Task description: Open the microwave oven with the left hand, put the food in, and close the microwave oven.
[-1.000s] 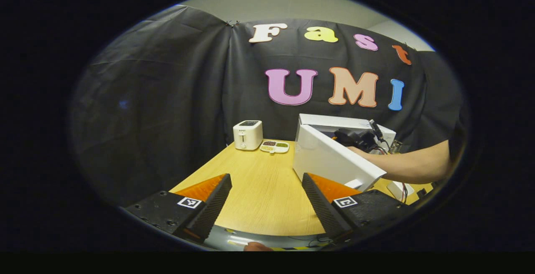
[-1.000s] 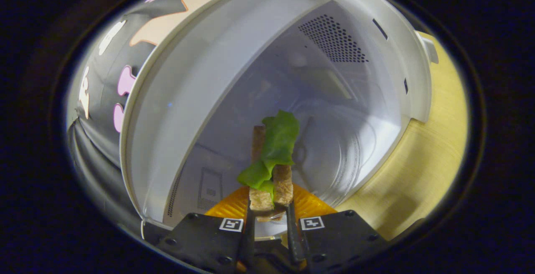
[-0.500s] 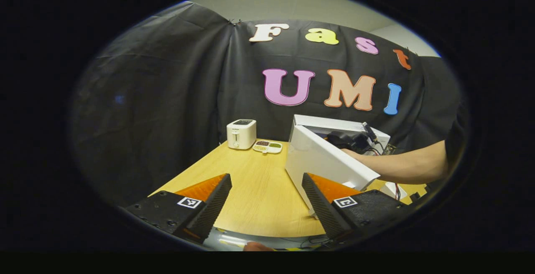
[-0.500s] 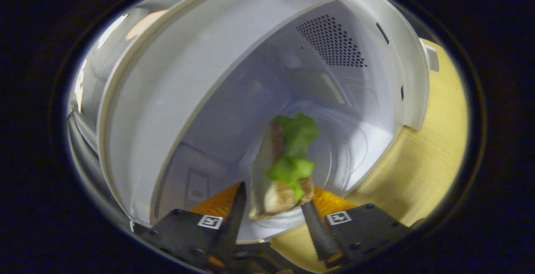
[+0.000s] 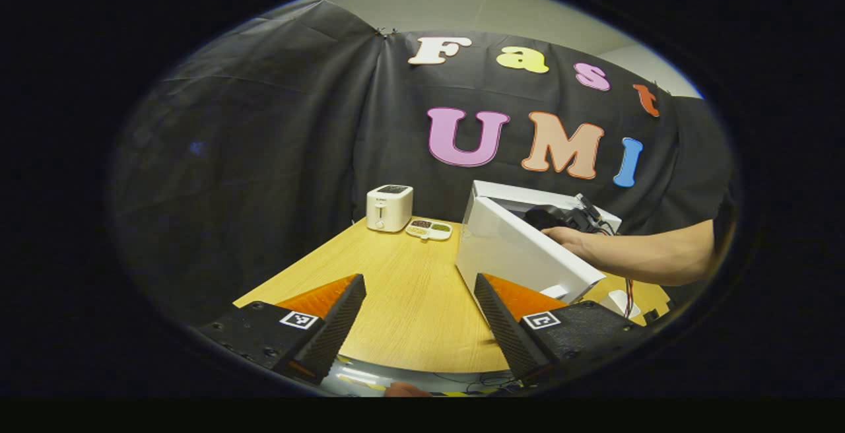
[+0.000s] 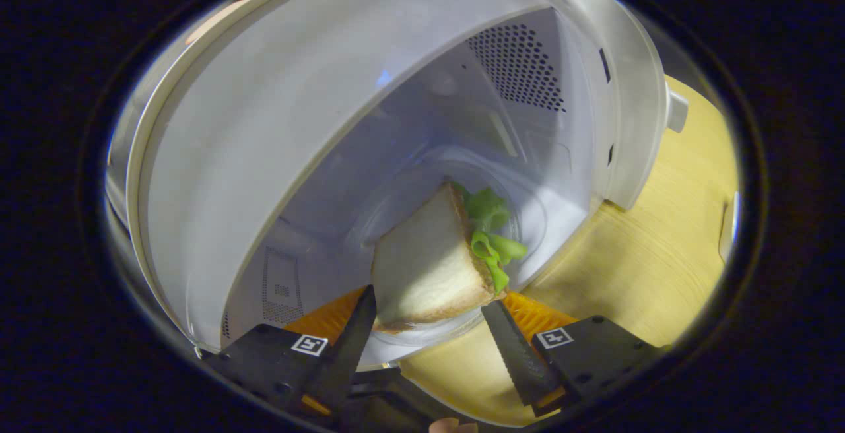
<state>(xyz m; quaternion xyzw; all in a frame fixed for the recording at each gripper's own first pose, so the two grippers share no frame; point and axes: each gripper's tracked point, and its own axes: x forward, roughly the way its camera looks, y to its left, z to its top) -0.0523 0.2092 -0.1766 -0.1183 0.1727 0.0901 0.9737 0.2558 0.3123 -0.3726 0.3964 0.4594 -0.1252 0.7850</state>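
Now your white boxy microwave oven stands open, the triangular lettuce sandwich lying on its glass plate. Both the right gripper and left gripper gape empty. Withdraw carelessly and you might drag it out.

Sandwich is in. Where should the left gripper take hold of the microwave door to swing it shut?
Probably the door's free outer edge, nearest the left gripper, which hangs open in front of it. Come from the door's flat outer face and push toward the microwave; that edge is farthest from the hinge. The sandwich lies inside, and the right gripper is open.
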